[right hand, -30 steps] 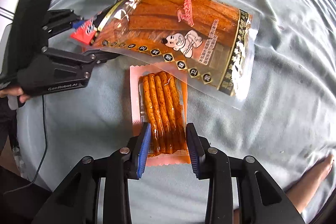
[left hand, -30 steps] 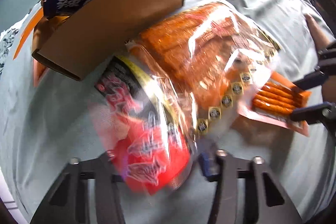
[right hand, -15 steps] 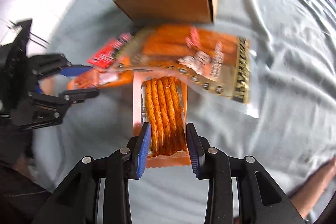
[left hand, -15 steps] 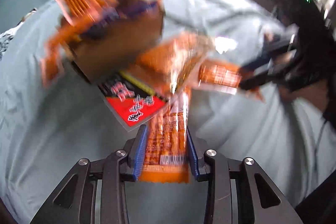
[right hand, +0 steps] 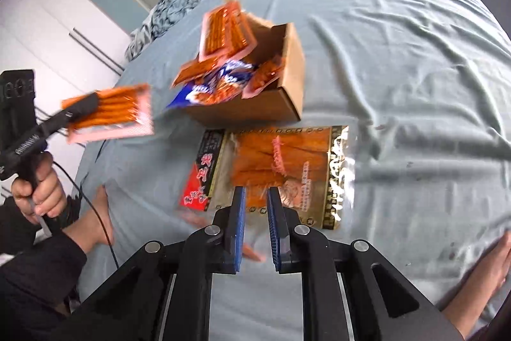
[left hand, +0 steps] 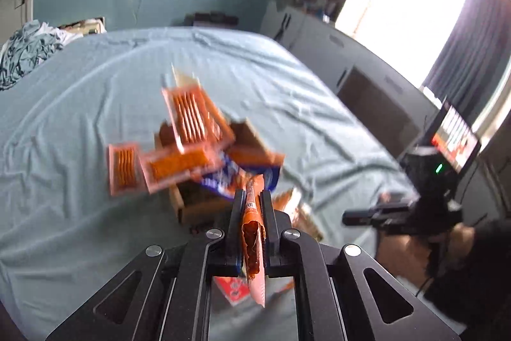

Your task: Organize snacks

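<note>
A cardboard box (right hand: pixel 281 104) stands open near the middle of a bed covered with a pale blue sheet (right hand: pixel 399 59), crammed with snack packets: orange packs of spicy sticks (right hand: pixel 223 31) jut above its rim, and a blue packet (right hand: pixel 204 88) spills over its near wall. Just in front of the box, flat on the sheet, lies a large clear bag of orange strips (right hand: pixel 287 168), overlapping a red-and-black packet (right hand: pixel 201 178) on its left side. The left gripper (left hand: pixel 252 213), gripped by a hand (right hand: pixel 38 190) in a dark sleeve, is raised above the bed's left side; its jaws are closing, and they pinch a slim orange snack packet (left hand: pixel 252 232) edge-on between the pads. The right gripper (right hand: pixel 255 219) hangs over the near edge of the large bag with its jaws closing; a blurred strip of pink-orange wrapper shows at the pads, though whether they press on it cannot be told. A bare foot (right hand: pixel 491 264) rests at the bed's near right corner.
</note>
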`<action>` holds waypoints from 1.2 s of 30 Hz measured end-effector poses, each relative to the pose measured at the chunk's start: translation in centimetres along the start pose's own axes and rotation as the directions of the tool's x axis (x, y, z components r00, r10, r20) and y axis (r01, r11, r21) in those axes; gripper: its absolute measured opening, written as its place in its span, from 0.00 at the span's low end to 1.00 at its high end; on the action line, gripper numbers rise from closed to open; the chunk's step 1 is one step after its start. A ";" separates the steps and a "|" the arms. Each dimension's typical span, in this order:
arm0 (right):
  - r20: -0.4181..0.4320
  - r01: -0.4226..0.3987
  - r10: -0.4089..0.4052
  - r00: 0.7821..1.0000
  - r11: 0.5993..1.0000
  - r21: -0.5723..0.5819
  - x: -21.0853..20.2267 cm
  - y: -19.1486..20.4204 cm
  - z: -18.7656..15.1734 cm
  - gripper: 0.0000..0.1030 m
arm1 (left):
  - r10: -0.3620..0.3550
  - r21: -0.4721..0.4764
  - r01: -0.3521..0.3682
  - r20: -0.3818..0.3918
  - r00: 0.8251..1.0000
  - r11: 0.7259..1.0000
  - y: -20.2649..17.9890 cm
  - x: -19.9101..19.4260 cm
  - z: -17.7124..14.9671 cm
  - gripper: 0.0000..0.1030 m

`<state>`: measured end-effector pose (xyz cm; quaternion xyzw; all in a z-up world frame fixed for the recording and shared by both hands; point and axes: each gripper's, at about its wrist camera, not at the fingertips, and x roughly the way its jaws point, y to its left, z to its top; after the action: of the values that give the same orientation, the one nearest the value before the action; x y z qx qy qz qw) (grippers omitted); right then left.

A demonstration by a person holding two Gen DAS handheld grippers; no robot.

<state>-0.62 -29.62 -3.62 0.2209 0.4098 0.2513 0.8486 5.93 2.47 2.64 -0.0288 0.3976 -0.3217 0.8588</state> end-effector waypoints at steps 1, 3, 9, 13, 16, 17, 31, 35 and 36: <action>-0.003 0.002 -0.002 1.000 1.000 0.000 0.1 0.1 -0.1 0.09 | 0.001 -0.006 -0.001 0.016 1.000 1.000 0.1 -0.3 0.7 0.07; -0.013 0.017 -0.017 1.000 1.000 -0.003 0.3 0.1 -0.3 0.09 | 0.012 -0.017 -0.012 0.029 1.000 1.000 0.4 -0.2 1.4 0.07; -0.055 0.055 -0.055 0.997 0.998 -0.002 1.0 0.0 -0.9 0.09 | 0.031 -0.054 -0.028 0.053 0.998 0.998 0.7 0.1 3.2 0.07; -0.103 0.104 -0.101 0.990 0.994 0.019 2.3 -0.4 -0.9 0.09 | 0.060 -0.055 -0.056 0.073 0.996 0.997 0.5 1.5 5.0 0.07; -0.192 0.144 -0.127 0.973 0.987 0.077 4.3 -1.3 -1.0 0.21 | 0.085 -0.068 -0.079 0.083 0.993 0.995 0.6 3.0 6.6 0.07; -0.213 0.146 -0.123 0.969 0.985 0.096 4.9 -1.5 -1.2 0.33 | 0.085 -0.075 -0.079 0.084 0.993 0.994 0.7 3.5 7.1 0.07; -0.400 0.183 -0.347 0.848 0.901 -0.393 12.8 5.6 -6.9 0.93 | 0.307 -0.079 -0.327 -0.198 0.931 0.942 3.7 10.0 0.6 0.87; -0.395 0.241 -0.439 0.807 0.855 -0.459 14.4 7.3 -7.4 1.00 | 0.280 -0.110 -0.320 -0.280 0.918 0.941 4.7 9.4 -3.0 0.87; -0.419 0.236 -0.439 0.794 0.859 -0.454 14.8 7.4 -7.1 1.00 | 0.274 -0.103 -0.316 -0.297 0.915 0.943 4.6 9.3 -3.9 0.87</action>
<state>-0.20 -13.76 -11.99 -0.1000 0.5956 0.2161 0.7672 10.03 1.60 -7.60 0.0133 0.5372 -0.1585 0.8283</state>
